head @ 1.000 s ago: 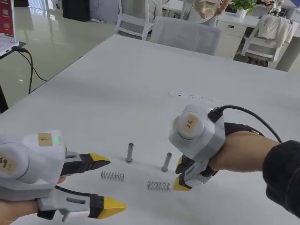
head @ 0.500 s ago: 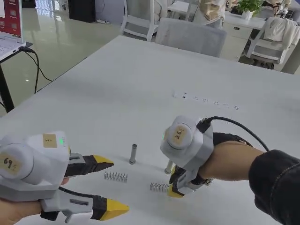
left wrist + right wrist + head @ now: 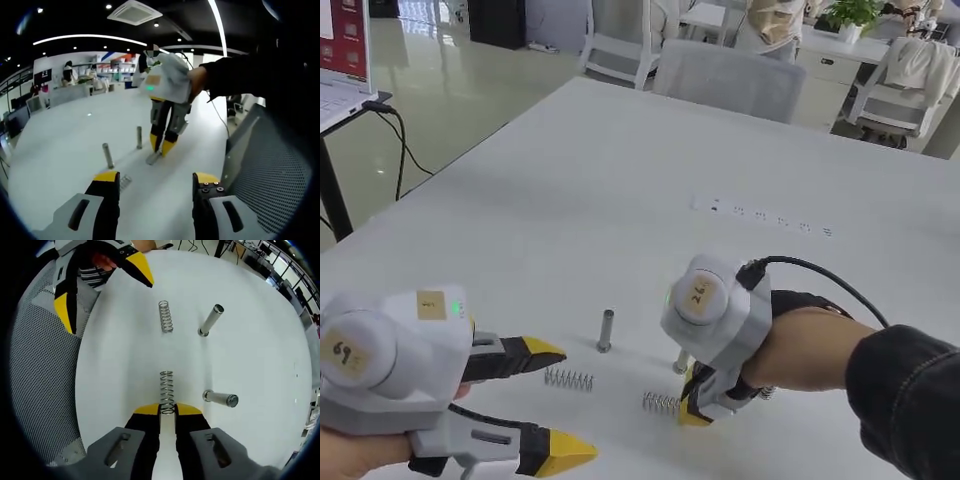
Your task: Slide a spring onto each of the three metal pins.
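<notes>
Right claw is gripping a spring; left claw is hovering open beside a second spring; a pin is standing behind.

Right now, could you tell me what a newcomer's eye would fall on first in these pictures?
The right gripper stands out first, tipped down at the white table with its jaws closed on the end of a spring. Beside it stand a near pin and a far pin, both bare. A second spring lies loose in front of the open left gripper.
</notes>
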### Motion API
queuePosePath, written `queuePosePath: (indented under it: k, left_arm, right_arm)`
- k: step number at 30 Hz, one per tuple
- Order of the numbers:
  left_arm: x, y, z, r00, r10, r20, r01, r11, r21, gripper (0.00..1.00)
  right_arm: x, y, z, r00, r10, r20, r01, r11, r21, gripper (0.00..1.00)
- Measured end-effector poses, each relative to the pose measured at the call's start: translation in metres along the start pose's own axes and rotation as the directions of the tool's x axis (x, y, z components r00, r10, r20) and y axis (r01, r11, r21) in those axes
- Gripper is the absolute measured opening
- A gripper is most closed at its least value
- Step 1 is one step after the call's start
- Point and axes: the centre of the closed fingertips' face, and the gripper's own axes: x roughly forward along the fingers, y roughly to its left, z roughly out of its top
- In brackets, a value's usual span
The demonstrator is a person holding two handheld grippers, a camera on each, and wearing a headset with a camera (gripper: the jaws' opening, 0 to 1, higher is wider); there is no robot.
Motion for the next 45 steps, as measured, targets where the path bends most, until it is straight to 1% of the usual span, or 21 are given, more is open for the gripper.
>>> queuePosePath:
  k: [2, 6, 10, 13, 17, 21, 24, 28, 30, 34, 38, 42, 45]
  left_arm:
    - [0.001, -0.001, 0.000, 1.0000, -0.005, -0.002, 0.005, 1.000, 0.002, 0.53]
    - [0.003, -0.003, -0.001, 0.9997, -0.020, -0.010, 0.021, 1.000, 0.011, 0.53]
    - [0.004, -0.003, 0.000, 0.9995, -0.030, -0.007, 0.030, 0.999, 0.014, 0.51]
    - [0.005, -0.005, 0.001, 0.9991, -0.042, -0.009, 0.042, 0.999, 0.021, 0.50]
    - [0.007, -0.007, 0.001, 0.9983, -0.056, -0.016, 0.057, 0.998, 0.032, 0.48]
    - [0.009, -0.009, 0.001, 0.9958, -0.084, -0.036, 0.086, 0.995, 0.056, 0.45]
    - [0.011, -0.010, 0.006, 0.9934, -0.106, -0.043, 0.109, 0.991, 0.073, 0.41]
    - [0.016, -0.011, 0.016, 0.9907, -0.132, -0.033, 0.134, 0.987, 0.089, 0.39]
    - [0.019, -0.012, 0.020, 0.9883, -0.149, -0.031, 0.152, 0.984, 0.093, 0.39]
    - [0.024, -0.017, 0.022, 0.9834, -0.177, -0.040, 0.180, 0.978, 0.109, 0.36]
    - [0.027, -0.019, 0.023, 0.9802, -0.195, -0.034, 0.198, 0.974, 0.111, 0.34]
    - [0.029, -0.020, 0.025, 0.9789, -0.203, -0.023, 0.205, 0.972, 0.114, 0.31]
    - [0.031, -0.022, 0.026, 0.9770, -0.213, -0.017, 0.213, 0.969, 0.122, 0.27]
  right_arm:
    - [-0.001, 0.002, -0.001, 1.0000, 0.002, -0.003, -0.002, 1.000, 0.004, 0.08]
    - [-0.010, 0.008, 0.001, 0.9999, 0.007, 0.010, -0.007, 1.000, 0.005, 0.08]
    - [-0.019, 0.014, 0.003, 0.9997, 0.023, 0.011, -0.023, 1.000, 0.010, 0.08]
    - [-0.025, 0.019, 0.007, 0.9997, 0.018, 0.015, -0.018, 1.000, 0.000, 0.08]
    - [-0.033, 0.025, 0.013, 0.9992, 0.028, 0.027, -0.028, 1.000, -0.012, 0.08]
    - [-0.042, 0.029, 0.021, 0.9989, 0.031, 0.036, -0.030, 0.999, -0.025, 0.08]
    - [-0.048, 0.031, 0.026, 0.9985, 0.027, 0.047, -0.026, 0.999, -0.033, 0.08]
    - [-0.054, 0.035, 0.031, 0.9983, 0.025, 0.052, -0.023, 0.999, -0.040, 0.08]
    - [-0.057, 0.037, 0.031, 0.9981, 0.029, 0.054, -0.027, 0.999, -0.040, 0.08]
    - [-0.060, 0.037, 0.032, 0.9981, 0.023, 0.057, -0.021, 0.999, -0.035, 0.08]
    - [-0.062, 0.040, 0.033, 0.9980, 0.032, 0.054, -0.030, 0.999, -0.031, 0.08]
    - [-0.062, 0.045, 0.035, 0.9980, 0.043, 0.046, -0.041, 0.998, -0.044, 0.08]
    - [-0.062, 0.047, 0.037, 0.9981, 0.047, 0.039, -0.045, 0.997, -0.055, 0.08]
